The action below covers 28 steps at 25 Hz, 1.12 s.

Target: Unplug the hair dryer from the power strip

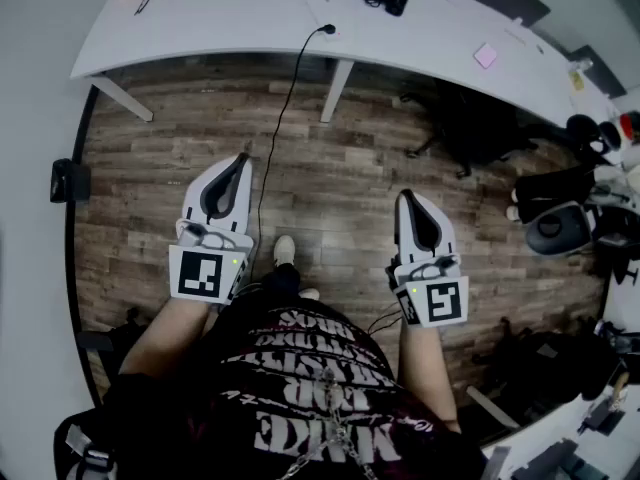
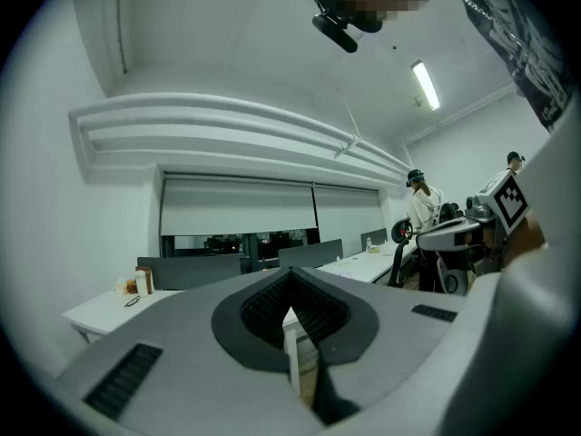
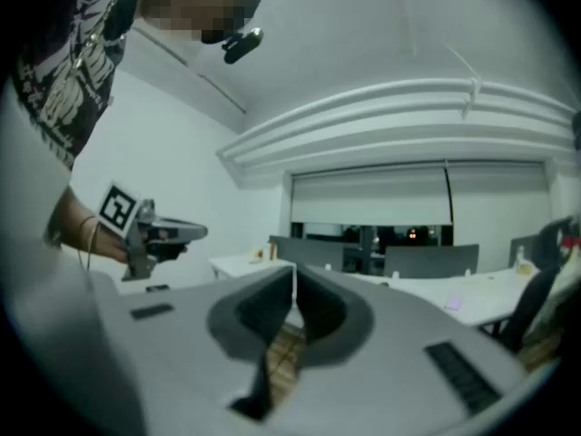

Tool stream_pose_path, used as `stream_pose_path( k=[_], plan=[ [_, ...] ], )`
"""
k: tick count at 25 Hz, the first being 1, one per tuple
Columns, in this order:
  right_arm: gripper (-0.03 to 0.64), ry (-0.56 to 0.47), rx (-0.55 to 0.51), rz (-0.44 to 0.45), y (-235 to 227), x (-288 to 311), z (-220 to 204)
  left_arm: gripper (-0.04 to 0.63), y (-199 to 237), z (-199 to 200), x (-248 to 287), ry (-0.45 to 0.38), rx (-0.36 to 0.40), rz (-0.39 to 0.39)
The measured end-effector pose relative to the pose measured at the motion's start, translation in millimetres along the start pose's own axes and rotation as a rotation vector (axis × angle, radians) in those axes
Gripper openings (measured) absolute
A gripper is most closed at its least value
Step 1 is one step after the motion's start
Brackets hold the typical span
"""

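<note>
A white table (image 1: 230, 13) runs across the far side in the head view. On it lies a small black device (image 1: 392, 1) with a coiled cord, possibly the hair dryer. A black plug (image 1: 327, 29) sits at the table's edge, and its cable (image 1: 275, 138) hangs to the wooden floor towards my feet. I cannot make out a power strip. My left gripper (image 1: 240, 159) (image 2: 290, 275) and right gripper (image 1: 405, 197) (image 3: 295, 271) are held level over the floor, far short of the table. Both are shut with nothing between their jaws.
Black office chairs (image 1: 555, 223) and dark bags (image 1: 470, 128) crowd the right side. A pink note (image 1: 485, 55) lies on the table. A black box (image 1: 68, 180) stands at the left. Another person (image 2: 422, 209) stands by desks in the left gripper view.
</note>
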State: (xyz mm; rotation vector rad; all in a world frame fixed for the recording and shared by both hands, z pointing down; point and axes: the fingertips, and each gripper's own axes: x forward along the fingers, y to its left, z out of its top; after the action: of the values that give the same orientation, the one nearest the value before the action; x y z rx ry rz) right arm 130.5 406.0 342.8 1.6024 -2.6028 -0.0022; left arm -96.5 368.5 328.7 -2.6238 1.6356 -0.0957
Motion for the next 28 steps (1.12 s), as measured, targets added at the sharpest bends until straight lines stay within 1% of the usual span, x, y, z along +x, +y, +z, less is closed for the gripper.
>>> stream_pose_path(
  k=[7,12,17,22,28],
  plan=[
    [0.037,-0.021,0.022,0.017,-4.2,31.1,16.2,0.022,19.9,11.8,20.7,-0.017,0.0,0.002],
    [0.037,-0.035,0.004,0.015,-4.1,50.7,28.3,0.021,41.6,14.9,30.7,-0.035,-0.008,0.011],
    [0.037,-0.034,-0.018,0.015,1.3,68.7,36.5,0.022,59.0,15.8,41.8,-0.049,-0.015,-0.001],
    [0.037,-0.022,-0.052,-0.014,1.6,77.4,40.4,0.021,72.3,12.6,53.6,-0.042,-0.027,-0.027],
    [0.037,-0.002,-0.02,-0.055,-14.1,71.3,32.5,0.022,78.3,3.6,62.2,-0.034,-0.006,-0.04]
  ],
)
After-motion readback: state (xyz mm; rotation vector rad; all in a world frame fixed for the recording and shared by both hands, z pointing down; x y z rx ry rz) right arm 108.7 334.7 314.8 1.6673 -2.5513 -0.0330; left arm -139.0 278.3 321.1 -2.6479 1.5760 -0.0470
